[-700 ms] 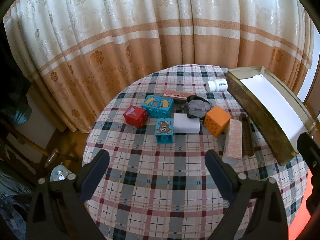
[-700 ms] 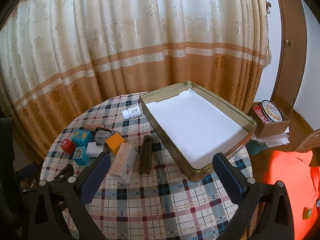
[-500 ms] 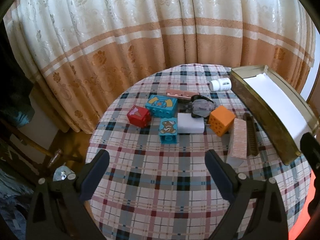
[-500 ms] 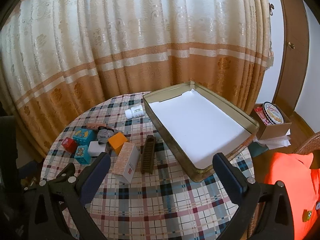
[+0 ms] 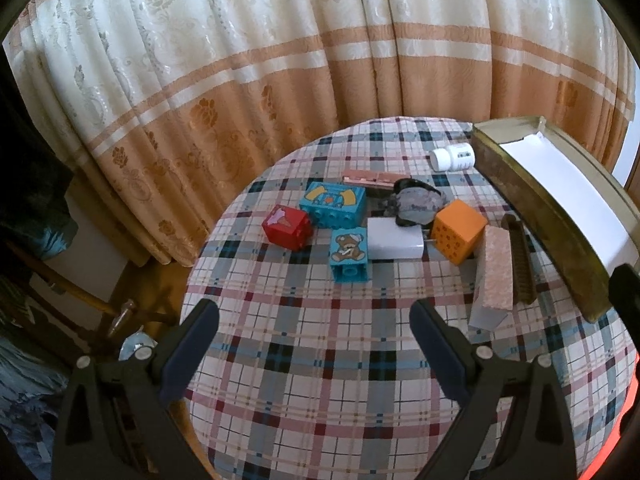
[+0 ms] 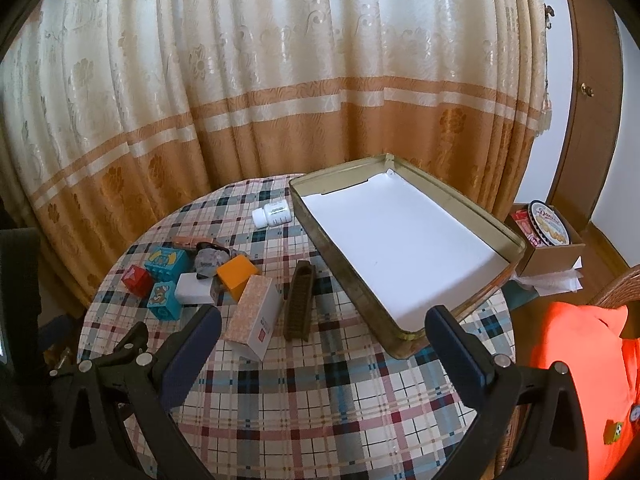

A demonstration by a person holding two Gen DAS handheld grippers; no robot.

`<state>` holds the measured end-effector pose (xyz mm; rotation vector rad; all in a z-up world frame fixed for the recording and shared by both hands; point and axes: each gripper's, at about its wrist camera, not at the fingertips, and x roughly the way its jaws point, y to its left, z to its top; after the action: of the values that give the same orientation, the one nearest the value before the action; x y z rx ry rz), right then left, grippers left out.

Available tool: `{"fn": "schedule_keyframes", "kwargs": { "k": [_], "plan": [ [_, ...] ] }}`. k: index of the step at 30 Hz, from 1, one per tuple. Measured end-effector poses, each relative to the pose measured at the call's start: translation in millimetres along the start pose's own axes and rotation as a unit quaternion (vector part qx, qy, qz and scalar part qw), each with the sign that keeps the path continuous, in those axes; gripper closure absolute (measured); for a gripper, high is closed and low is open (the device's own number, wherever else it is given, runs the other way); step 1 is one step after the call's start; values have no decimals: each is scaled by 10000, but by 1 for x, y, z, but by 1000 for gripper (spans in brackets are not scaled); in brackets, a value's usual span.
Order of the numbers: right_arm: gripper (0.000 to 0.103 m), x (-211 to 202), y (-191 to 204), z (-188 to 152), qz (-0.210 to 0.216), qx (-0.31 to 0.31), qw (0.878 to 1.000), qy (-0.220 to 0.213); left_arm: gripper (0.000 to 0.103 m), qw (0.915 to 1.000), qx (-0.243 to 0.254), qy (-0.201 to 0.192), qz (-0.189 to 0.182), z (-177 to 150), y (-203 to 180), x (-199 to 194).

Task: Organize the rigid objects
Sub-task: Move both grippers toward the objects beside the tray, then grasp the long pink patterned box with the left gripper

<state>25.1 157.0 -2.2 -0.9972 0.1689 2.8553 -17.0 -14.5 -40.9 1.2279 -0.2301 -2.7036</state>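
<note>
Covering round table (image 5: pixel 320 360): plaid cloth; curtain (image 6: pixel 280 80) behind; both tongs wide open, empty.

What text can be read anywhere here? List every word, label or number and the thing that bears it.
Round cookie tin in the cardboard box: script brand word on its lid, seemingly "Danisa", not sure.
White pill bottle: printed label, too small to read.
Speckled carton: small red mark and print on its white end, unreadable.
Toy blocks: pictures only, no words.
</note>
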Motion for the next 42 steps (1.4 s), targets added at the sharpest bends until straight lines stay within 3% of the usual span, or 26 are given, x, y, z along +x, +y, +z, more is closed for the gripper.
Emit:
{"fn": "schedule_keyframes", "kwargs": {
  "k": [8,14,15,19,23,25,29,35,39,42],
  "plan": [
    [0,12,-3,-15,85,-48,9996,260,5,9994,-131,35,-311,-10,17,10],
    [1,25,3,-21,415,49,9982,441,5,9947,-433,354,-863,-21,39,23],
    [4,26,5,-20,434,5,9981,435,5,9936,-503,380,-933,-22,42,25],
    [36,41,6,-22,381,-18,9972,645,7,9942,-524,175,-925,-21,41,22],
    [39,48,-7,-25,402,249,9955,826,7,9943,-271,83,-1024,-17,22,18],
    [39,44,-10,-24,390,256,9959,779,16,9920,29,112,-1254,-13,0,15],
    [39,26,-22,-23,201,161,9982,537,18,9853,441,241,-1631,-5,-39,16],
    [39,10,-50,-27,5,271,9986,448,27,9810,848,362,-1710,4,-83,26],
    [39,14,-57,-29,20,333,9980,531,51,9775,869,767,-1761,2,-96,44],
    [39,15,-57,-30,69,310,9980,554,52,9775,871,899,-1697,-2,-101,54]
  ]
}}
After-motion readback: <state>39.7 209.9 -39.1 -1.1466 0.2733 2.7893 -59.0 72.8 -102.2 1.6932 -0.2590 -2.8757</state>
